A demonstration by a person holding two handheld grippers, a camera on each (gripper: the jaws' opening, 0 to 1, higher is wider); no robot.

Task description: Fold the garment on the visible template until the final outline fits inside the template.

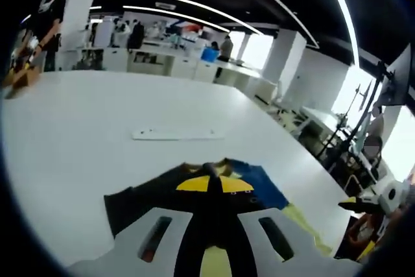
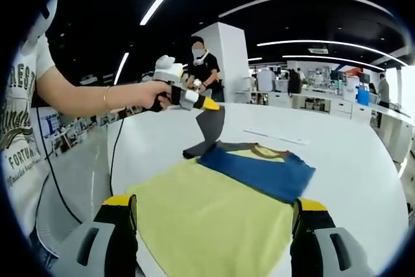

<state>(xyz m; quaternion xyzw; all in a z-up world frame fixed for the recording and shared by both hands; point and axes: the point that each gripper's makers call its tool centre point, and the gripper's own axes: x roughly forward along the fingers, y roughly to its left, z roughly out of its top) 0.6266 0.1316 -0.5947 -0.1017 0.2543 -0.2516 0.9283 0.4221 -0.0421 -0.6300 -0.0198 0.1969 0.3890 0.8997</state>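
The left hand-held gripper (image 2: 209, 103) pinches the garment's (image 2: 227, 212) dark sleeve (image 2: 209, 131) aloft; the right hand-held gripper (image 2: 214, 215) gapes wide, empty.

table (image 1: 78, 128): bare white top is open beyond and beside the garment (image 2: 220, 212)
flat white strip (image 1: 176, 134): lone obstacle past the garment
left gripper (image 2: 211, 103): raised over the far edge, holding a dark sleeve

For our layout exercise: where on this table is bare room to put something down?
Bare white table lies beyond the garment up to the white strip, and past it. It is crowded by the left gripper lifting the dark sleeve.
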